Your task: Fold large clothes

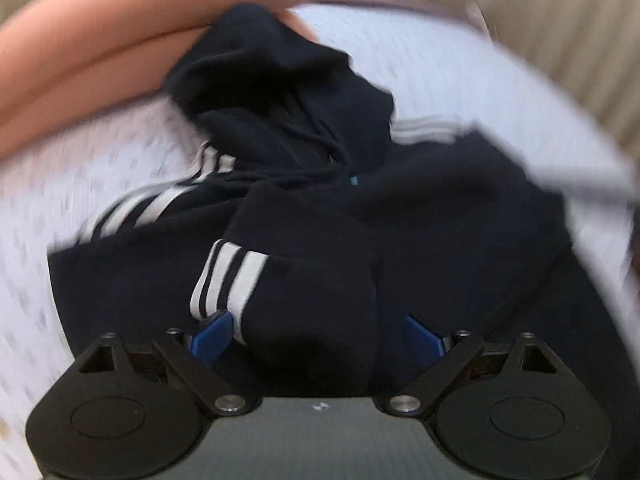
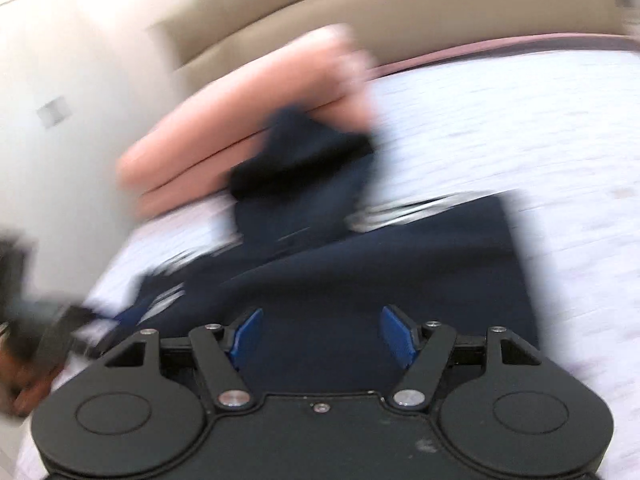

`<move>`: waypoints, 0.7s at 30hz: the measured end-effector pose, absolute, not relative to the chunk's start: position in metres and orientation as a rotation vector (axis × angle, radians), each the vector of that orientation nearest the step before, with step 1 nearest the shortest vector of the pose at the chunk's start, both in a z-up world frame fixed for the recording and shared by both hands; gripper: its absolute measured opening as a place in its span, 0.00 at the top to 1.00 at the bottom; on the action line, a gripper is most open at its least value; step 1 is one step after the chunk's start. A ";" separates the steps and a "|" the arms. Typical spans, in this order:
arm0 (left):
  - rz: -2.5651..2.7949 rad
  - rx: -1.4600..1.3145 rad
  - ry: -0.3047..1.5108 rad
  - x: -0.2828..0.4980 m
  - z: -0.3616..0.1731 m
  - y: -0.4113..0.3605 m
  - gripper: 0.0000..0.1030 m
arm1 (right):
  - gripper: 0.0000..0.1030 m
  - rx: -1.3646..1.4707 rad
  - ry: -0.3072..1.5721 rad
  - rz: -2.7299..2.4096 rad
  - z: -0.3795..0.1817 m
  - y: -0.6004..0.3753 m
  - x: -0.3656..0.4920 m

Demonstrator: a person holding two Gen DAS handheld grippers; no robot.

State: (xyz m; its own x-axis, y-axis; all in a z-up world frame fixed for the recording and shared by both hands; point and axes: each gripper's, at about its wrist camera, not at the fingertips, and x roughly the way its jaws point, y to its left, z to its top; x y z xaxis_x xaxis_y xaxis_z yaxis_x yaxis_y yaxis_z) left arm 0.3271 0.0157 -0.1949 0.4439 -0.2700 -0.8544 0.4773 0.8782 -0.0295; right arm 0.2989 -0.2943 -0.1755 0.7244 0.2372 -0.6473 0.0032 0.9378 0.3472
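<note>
Navy hoodie [image 1: 320, 200] with white stripes, left fingers [image 1: 212, 336] gripping its sleeve, right fingers [image 2: 246, 336] apart, no readable writing.

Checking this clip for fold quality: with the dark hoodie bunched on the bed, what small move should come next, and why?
Probably lower the right hand-held gripper and close on the flat hem of the hoodie just beneath it. Its jaws stand open with nothing between them, while the left hand-held gripper has a striped sleeve cuff bunched between its fingers; whether it grips is unclear.
</note>
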 end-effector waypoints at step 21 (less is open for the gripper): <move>-0.204 -0.436 0.900 0.241 -0.229 0.127 0.59 | 0.41 0.519 0.916 0.002 -0.211 -0.373 0.352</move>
State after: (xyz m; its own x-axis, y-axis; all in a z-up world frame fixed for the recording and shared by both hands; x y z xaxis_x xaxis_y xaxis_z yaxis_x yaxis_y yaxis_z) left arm 0.2407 0.1267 -0.2285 0.6098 -0.3504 -0.7109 -0.0094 0.8937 -0.4486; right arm 0.3519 -0.3732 -0.2108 0.6182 0.2177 -0.7553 0.2149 0.8775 0.4288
